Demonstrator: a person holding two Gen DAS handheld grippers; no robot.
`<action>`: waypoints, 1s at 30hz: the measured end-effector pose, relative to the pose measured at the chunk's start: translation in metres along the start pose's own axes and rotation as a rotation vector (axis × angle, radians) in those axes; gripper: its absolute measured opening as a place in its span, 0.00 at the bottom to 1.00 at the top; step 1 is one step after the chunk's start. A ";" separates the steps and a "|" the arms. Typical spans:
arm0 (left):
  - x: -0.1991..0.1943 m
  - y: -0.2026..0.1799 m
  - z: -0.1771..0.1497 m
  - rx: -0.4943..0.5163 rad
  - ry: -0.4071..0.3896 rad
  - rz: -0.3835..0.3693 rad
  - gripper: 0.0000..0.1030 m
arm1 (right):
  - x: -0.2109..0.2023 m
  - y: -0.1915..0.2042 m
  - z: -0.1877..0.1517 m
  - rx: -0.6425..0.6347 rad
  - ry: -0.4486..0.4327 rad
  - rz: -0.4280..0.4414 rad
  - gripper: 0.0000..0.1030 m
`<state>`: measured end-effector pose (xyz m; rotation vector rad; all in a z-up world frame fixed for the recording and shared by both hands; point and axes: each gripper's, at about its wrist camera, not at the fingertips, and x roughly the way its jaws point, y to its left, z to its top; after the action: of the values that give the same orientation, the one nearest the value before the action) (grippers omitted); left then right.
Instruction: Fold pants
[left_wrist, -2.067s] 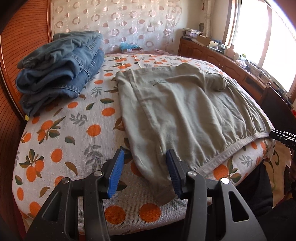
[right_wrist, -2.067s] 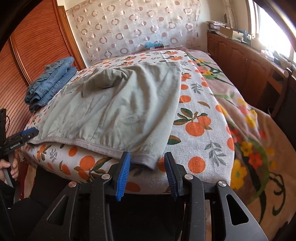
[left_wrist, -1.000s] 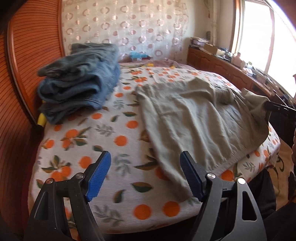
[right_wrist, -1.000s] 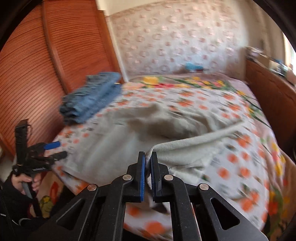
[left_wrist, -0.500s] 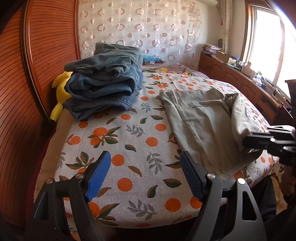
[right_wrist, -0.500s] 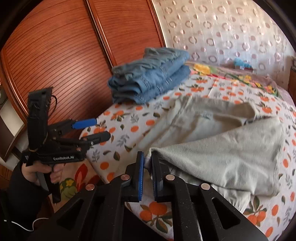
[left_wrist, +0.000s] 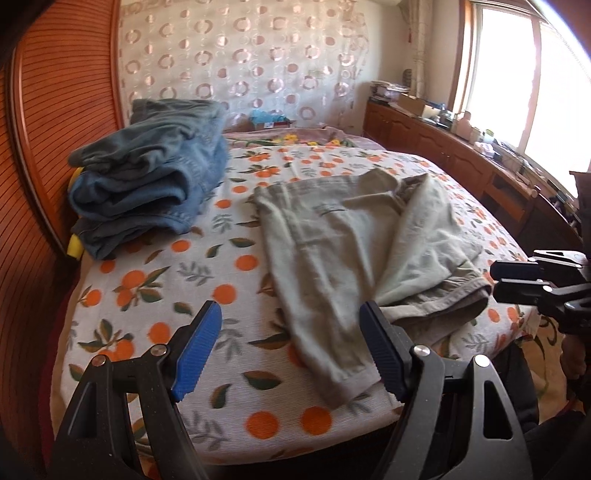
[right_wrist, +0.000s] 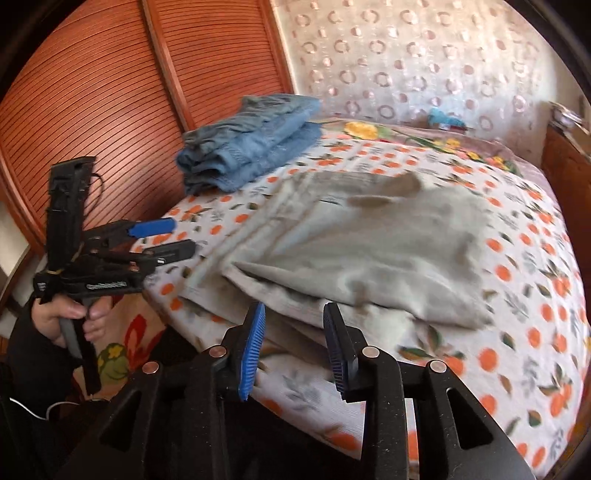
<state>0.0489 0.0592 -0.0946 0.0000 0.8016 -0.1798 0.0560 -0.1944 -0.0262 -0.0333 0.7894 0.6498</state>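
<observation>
Now, step in hand: one side of the pants (left_wrist: 343, 251) lies folded across the other; more folding appears to remain.
Pants: grey-green, spread on the bed (left_wrist: 155, 295) beside the stack of folded jeans (left_wrist: 155, 184), waistband at the bed's near edge.
Left claw (left_wrist: 290, 350): jaws wide apart, empty, hovering over the pants' near corner.
Right claw (right_wrist: 293, 349): jaws parted, gripping nothing, just short of the waistband edge.
Next move: likely calls for pinching the doubled waistband at two points and carrying it toward the leg ends, keeping the layers aligned.
Writing: a small mark on the pants and white lettering on the left claw's body, both too blurred to read.
</observation>
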 end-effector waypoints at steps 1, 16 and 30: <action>0.000 -0.003 0.001 0.003 0.001 -0.010 0.75 | -0.003 -0.005 -0.003 0.010 -0.003 -0.021 0.33; 0.018 -0.033 0.001 0.046 0.024 -0.085 0.75 | -0.008 -0.071 -0.012 0.158 -0.012 -0.198 0.35; 0.025 -0.039 -0.003 0.056 0.046 -0.135 0.40 | 0.016 -0.068 -0.012 0.133 0.028 -0.219 0.36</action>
<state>0.0575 0.0166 -0.1120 0.0028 0.8425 -0.3306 0.0947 -0.2434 -0.0594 -0.0075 0.8415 0.3897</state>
